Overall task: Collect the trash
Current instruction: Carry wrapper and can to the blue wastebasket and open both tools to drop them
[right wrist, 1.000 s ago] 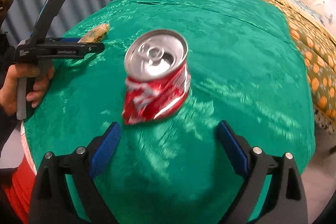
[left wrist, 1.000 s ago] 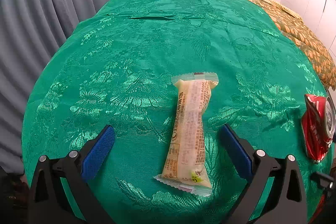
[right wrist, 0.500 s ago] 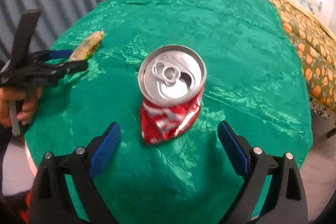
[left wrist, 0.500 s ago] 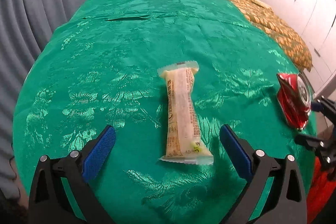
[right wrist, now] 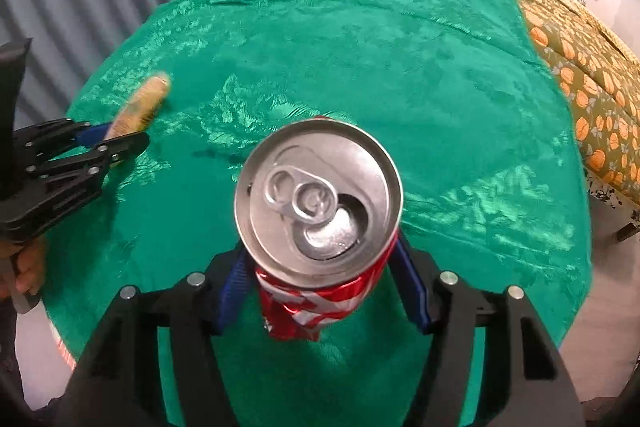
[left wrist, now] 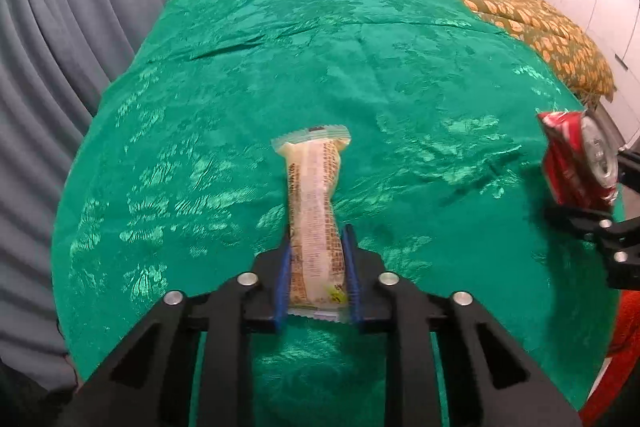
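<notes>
Left wrist view: the left tongs (left wrist: 317, 281) have just been closing and are now pinched on the near end of a long snack wrapper (left wrist: 316, 223), whose far, crimped end lies on the green bedspread (left wrist: 280, 67). At the right edge of this view the crushed red can (left wrist: 576, 163) is seen between the fingers of the other tool.

From the right wrist view, the right tongs (right wrist: 320, 283) have likewise just been closing, and the can (right wrist: 320, 195) sits between the blue pads (right wrist: 234, 287), which appear to be pressed against its dented red wall just under the silver top. The left tongs (right wrist: 112, 143) are seen at the left edge with the wrapper (right wrist: 140, 103) sticking out beyond them, blurred.

The wrapper is judged to be light, limp and slick; it is best taken across its filled middle or near end, as here, since the flat crimped seam could slide out. The can is judged to be light and probably empty, thin-walled and already creased, so it may yield further under pressure. A hold across the body below the rim seems soundest.
</notes>
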### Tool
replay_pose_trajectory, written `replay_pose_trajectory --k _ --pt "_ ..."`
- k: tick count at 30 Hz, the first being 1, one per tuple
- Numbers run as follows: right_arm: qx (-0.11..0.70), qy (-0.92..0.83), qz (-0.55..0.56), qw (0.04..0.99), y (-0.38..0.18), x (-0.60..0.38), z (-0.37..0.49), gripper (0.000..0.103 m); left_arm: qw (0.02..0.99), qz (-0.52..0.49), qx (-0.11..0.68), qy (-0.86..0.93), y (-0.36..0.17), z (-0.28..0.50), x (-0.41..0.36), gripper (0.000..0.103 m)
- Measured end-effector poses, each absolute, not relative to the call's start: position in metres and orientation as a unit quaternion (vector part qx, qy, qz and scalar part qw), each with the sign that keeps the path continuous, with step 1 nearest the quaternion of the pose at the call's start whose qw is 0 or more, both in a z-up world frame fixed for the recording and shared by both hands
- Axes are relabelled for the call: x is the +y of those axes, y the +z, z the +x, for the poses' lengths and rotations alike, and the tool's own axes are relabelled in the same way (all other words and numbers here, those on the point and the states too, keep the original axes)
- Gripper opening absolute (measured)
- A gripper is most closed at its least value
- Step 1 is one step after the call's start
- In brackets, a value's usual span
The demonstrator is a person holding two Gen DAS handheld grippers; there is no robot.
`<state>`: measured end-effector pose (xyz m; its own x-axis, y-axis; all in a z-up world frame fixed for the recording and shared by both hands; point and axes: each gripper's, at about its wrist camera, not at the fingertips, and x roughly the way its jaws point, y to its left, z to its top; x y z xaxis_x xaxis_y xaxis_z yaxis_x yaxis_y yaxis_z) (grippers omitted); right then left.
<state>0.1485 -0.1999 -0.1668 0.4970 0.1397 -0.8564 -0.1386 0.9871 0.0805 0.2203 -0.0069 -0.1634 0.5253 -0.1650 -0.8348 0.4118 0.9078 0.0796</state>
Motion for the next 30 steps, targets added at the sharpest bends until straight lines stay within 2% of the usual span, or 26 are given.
replay_pose_trajectory --k 8,13,18,24,30 --pt "0.462 0.067 0.034 0.884 -0.137 -0.260 0.096 0.062 0.858 0.092 0.441 -0.247 -0.135 0.189 -0.061 0.018" --pt "0.454 0.012 0.059 0.889 -0.130 -0.333 0.050 0.062 0.842 0.094 0.425 -0.319 -0.115 0.154 -0.134 0.018" --pt "0.466 -0.055 0.089 0.878 -0.150 -0.418 0.010 0.062 0.805 0.097 0.427 -0.400 -0.109 0.113 -0.232 0.018" --pt "0.473 -0.083 0.117 0.870 -0.183 -0.491 -0.011 0.062 0.763 0.118 0.452 -0.446 -0.142 0.076 -0.344 0.018" --pt "0.485 -0.088 0.148 0.857 -0.247 -0.558 -0.004 0.063 0.736 0.116 0.508 -0.433 -0.223 0.087 -0.420 0.018"
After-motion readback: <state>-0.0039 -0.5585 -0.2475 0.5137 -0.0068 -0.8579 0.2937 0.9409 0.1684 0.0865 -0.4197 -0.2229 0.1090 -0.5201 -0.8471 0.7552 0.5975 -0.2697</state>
